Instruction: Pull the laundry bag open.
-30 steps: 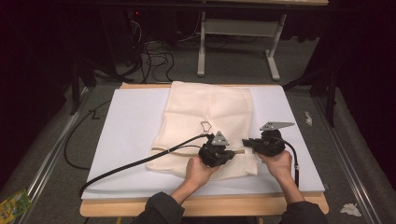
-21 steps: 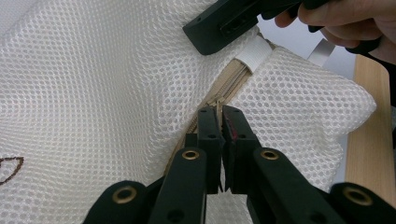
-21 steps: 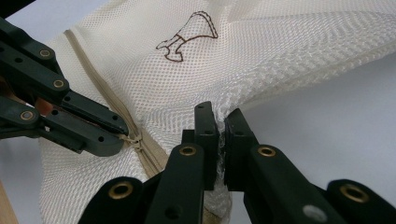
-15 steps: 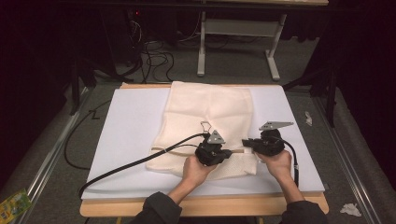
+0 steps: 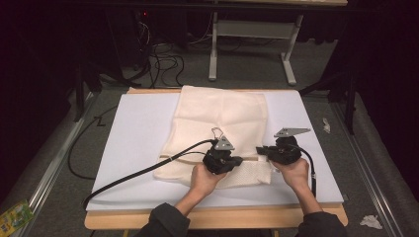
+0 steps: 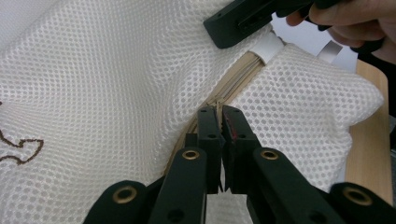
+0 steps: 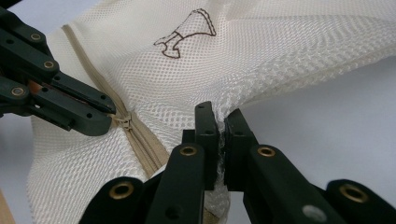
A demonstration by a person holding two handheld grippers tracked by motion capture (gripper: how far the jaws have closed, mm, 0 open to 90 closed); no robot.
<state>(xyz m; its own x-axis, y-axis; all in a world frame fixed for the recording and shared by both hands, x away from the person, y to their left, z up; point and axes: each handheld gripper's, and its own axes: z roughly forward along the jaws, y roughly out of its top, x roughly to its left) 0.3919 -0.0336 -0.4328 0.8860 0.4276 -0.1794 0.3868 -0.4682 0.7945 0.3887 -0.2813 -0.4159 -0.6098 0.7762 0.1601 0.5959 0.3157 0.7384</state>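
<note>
On the white board (image 5: pixel 128 148), cream mesh bag (image 5: pixel 222 113); left claw (image 6: pixel 221 116) pinching its zipper (image 7: pixel 140 144), right claw (image 7: pixel 221 122) pinching mesh.

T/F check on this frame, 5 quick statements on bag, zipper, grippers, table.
1. The mesh bag lies on a white board. True.
2. The left gripper is open, clear of the bag. False: its jaws are shut at the zipper, on what looks like the pull.
3. The right gripper is shut on mesh beside the zipper. True.
4. The bag is solid blue cloth. False: it is cream mesh with a small brown outline drawing.
5. Both grippers work at the bag's far edge. False: in the high view they sit at its near end, close to the person's hands.
</note>
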